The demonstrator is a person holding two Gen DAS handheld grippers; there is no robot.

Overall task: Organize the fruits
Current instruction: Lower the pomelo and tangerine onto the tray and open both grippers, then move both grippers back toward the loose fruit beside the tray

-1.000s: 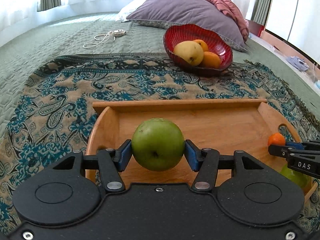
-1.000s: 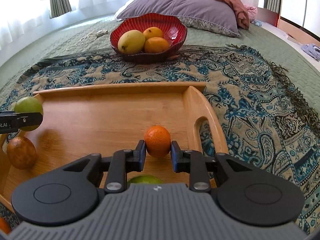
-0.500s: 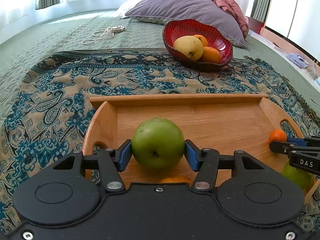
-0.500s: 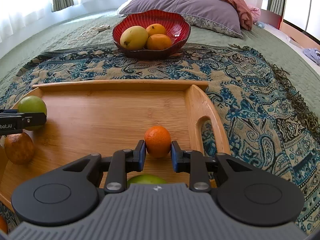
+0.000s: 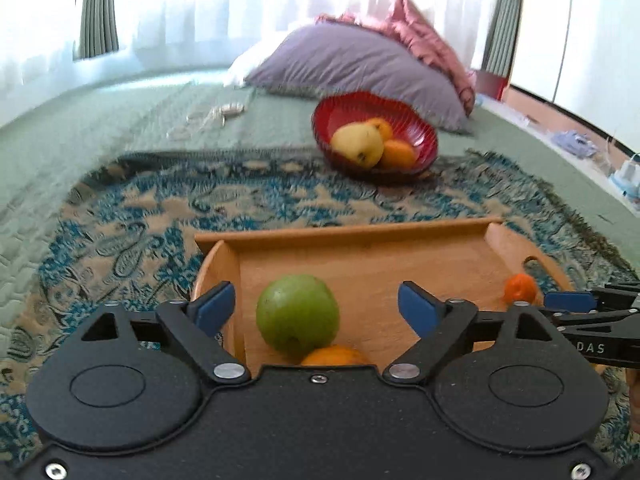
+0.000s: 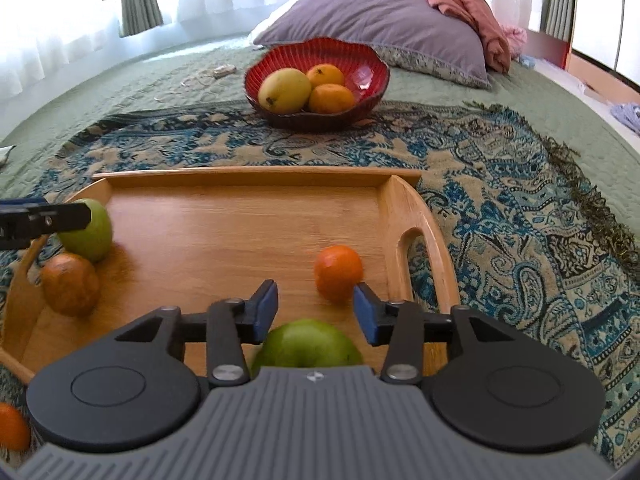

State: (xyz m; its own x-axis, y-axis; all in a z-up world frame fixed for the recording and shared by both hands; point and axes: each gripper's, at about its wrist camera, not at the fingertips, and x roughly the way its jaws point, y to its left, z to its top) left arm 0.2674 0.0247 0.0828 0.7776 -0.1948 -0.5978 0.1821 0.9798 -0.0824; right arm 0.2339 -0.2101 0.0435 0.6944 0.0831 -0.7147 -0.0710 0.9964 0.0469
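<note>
Both of your grippers are opening. The left gripper has its fingers spread clear of the green apple, which rests on the wooden tray. The right gripper fingers stand apart, the small orange just beyond them on the tray.

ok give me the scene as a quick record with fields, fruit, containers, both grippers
surface: patterned throw on a green bed
tray: wooden tray
tray fruit: two green apples, small orange, brownish fruit
bowl: red bowl beyond the tray
bowl fruit: yellow mango, two oranges
left gripper: jaws opening, apple between them, untouched
right gripper: jaws opening, small orange just ahead
</note>
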